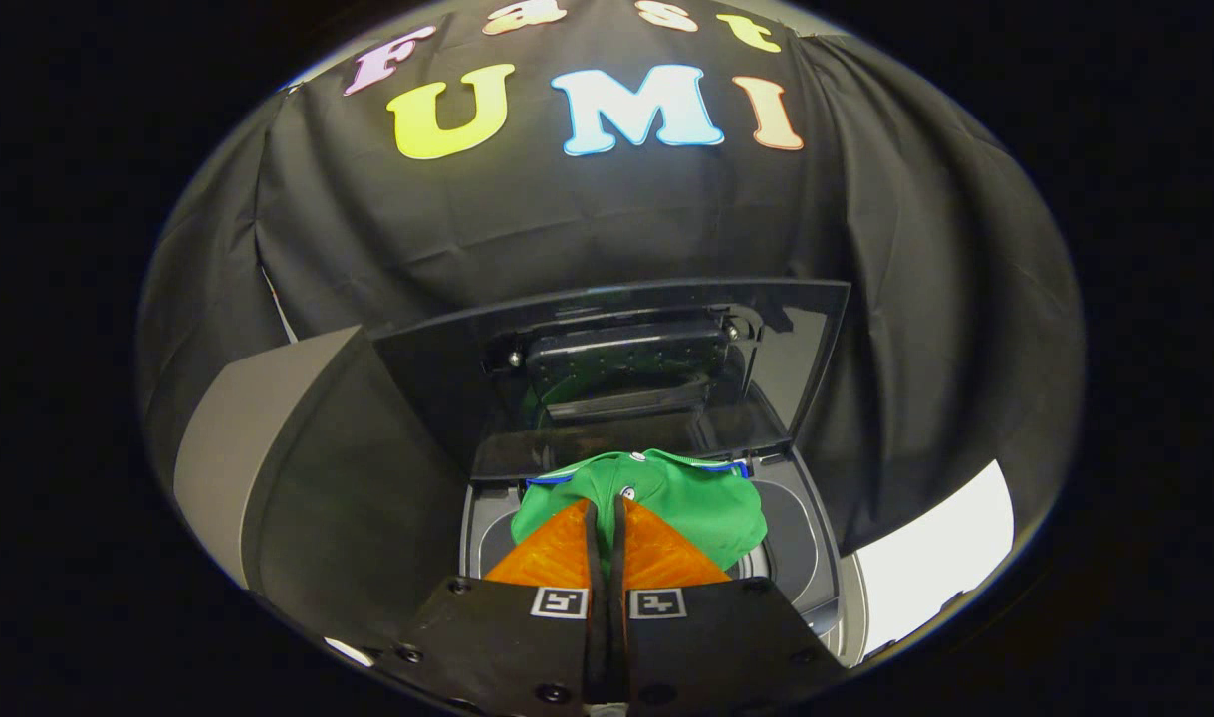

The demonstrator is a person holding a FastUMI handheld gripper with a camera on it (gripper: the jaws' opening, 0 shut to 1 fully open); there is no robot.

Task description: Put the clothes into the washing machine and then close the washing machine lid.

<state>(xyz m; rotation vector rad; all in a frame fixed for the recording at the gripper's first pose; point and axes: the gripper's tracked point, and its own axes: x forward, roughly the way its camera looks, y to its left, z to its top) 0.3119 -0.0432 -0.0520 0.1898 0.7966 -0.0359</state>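
Note:
A green garment [696,503] with a blue and white trim and small snap buttons hangs from my gripper [607,510], whose two fingers press together on its cloth. The garment is held over the open top of a small grey washing machine [801,543], just above the round drum opening. The machine's dark see-through lid [786,358] stands raised upright behind the opening, beyond the fingers. Most of the drum is hidden under the cloth and the fingers.
A dark grey box-like block [298,468] stands close on the left of the washing machine. A pale surface [935,543] shows to the right of it. The black cloth wall hangs right behind the raised lid.

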